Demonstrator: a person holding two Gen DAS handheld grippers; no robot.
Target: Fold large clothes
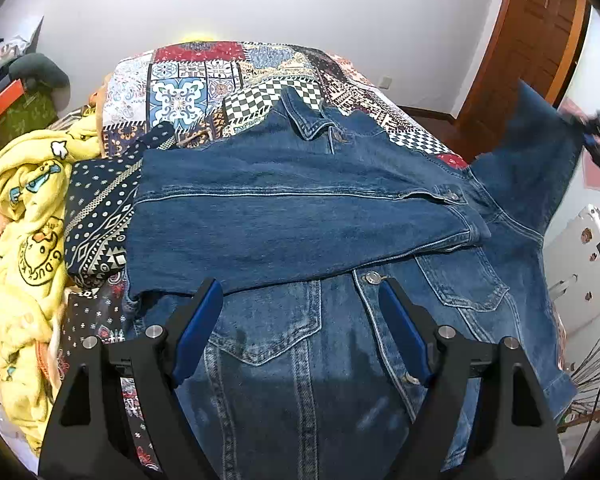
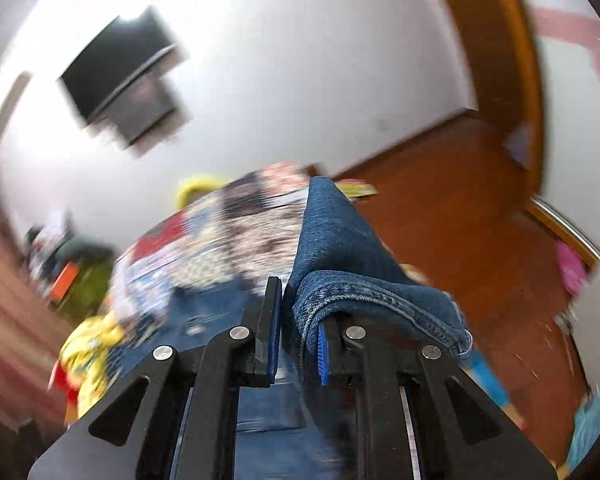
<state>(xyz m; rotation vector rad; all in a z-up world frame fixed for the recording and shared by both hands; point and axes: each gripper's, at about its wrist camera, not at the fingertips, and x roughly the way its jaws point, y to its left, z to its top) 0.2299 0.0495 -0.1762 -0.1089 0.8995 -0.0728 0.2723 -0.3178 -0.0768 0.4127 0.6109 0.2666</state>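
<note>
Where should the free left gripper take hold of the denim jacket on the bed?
Probably at the jacket's near left edge, beside the open left gripper, coming in from the left side. That edge lies flat on the patchwork bedspread with its border exposed, while the right gripper already clamps the other sleeve's cuff, lifted off the bed.

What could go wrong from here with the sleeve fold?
1. The right gripper pinches only the cuff edge of the blue denim jacket's lifted sleeve; the heavy cloth may slip out mid-swing.
2. The open left gripper hovers above the jacket, pinning nothing, so the pull could drag the already folded sleeve askew.
3. The yellow duck-print garment lies close by and might snag.
</note>
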